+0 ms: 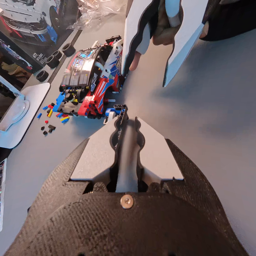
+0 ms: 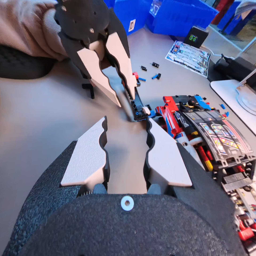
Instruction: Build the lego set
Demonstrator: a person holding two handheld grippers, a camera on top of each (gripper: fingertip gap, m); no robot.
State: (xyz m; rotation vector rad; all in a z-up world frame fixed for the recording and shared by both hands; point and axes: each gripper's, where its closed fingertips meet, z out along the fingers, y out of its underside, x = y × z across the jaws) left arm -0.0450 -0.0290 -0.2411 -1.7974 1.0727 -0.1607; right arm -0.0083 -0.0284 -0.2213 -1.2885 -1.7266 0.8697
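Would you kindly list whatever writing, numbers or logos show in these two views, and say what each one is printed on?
I am leaving the wording unquoted; these things bear print:
Black cardboard set box: white print on its side.
Red, white and blue lego car: small stickers, mostly blurred.
Glossy sticker sheet: too small to read.
Small black device: green glowing display.
Blue plastic bin: white label.

grey table [image 1: 194, 124] w/ lego car [image 1: 91, 83], loose pins [image 1: 64, 119], black tyres [image 1: 53, 61], set box [image 1: 27, 34], sticker sheet [image 2: 189, 58].
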